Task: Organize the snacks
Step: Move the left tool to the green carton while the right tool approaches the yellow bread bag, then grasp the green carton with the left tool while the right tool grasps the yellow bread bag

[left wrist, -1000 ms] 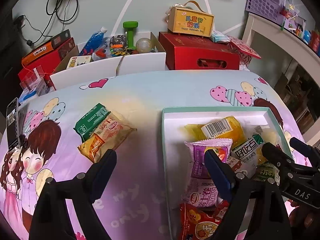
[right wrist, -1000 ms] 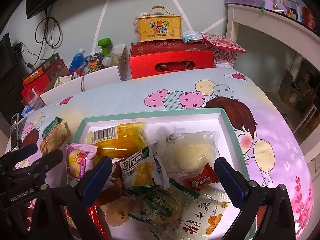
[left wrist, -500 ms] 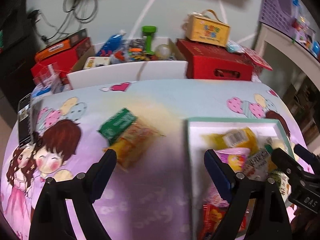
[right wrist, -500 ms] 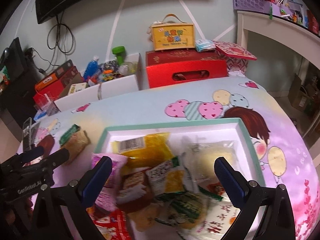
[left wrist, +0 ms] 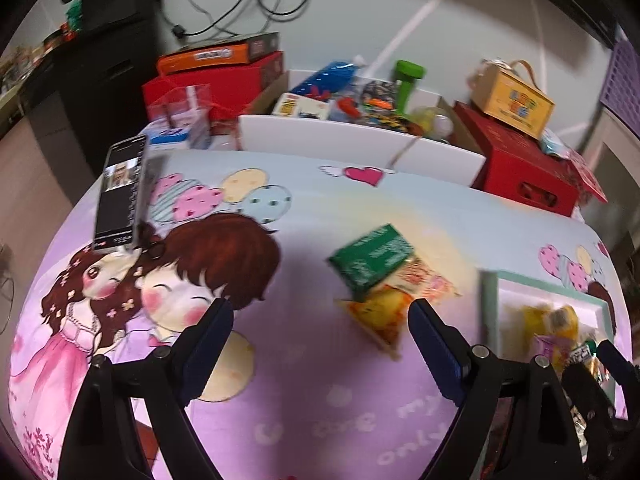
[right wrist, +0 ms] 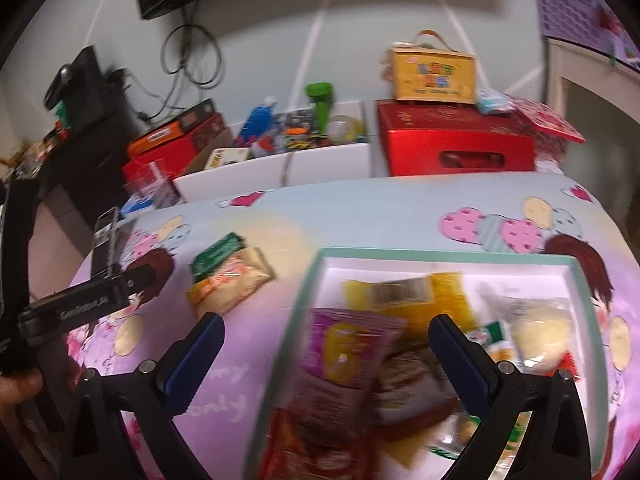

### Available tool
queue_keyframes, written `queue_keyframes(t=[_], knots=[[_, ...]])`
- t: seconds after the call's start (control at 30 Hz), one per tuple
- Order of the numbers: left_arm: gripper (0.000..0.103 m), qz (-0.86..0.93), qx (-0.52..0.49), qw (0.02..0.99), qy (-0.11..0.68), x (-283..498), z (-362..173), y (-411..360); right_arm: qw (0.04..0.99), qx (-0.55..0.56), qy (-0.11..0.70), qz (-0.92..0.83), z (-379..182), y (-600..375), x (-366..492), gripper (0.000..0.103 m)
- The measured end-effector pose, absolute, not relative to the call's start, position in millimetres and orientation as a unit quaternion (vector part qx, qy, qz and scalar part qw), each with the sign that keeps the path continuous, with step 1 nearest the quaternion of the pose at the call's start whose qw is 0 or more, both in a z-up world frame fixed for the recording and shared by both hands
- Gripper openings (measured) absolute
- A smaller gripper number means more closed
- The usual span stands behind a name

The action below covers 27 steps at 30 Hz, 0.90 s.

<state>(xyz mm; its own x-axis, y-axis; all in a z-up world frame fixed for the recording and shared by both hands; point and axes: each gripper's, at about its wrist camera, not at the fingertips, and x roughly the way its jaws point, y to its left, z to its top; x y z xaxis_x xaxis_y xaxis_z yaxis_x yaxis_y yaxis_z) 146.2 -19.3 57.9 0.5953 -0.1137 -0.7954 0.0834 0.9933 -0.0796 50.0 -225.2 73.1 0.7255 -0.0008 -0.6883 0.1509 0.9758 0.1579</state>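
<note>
two snack packets (left wrist: 384,280), one tray (right wrist: 316,276)

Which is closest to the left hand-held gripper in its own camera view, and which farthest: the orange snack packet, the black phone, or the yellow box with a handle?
1. Orange snack packet, on the printed cloth just ahead of the left hand-held gripper, by its right finger.
2. Black phone, propped up farther back on the left.
3. Yellow box with a handle, atop the red box at the far right.

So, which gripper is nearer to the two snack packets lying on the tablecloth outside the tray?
Left. The left gripper hangs open just before the snack packets, while the right gripper is open over the tray.
</note>
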Motion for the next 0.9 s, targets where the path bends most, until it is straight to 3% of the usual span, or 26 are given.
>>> queue_keyframes(t=[0.67, 0.9], knots=[[0.090, -0.070, -0.048, 0.860, 0.502, 185, 12, 4, 0.915, 0.140, 0.379, -0.001, 57, -185, 83, 0.103], [0.089, -0.107, -0.025, 0.850, 0.515, 205, 4, 7, 0.891, 0.205, 0.404, 0.017, 54, -183, 113, 0.092]])
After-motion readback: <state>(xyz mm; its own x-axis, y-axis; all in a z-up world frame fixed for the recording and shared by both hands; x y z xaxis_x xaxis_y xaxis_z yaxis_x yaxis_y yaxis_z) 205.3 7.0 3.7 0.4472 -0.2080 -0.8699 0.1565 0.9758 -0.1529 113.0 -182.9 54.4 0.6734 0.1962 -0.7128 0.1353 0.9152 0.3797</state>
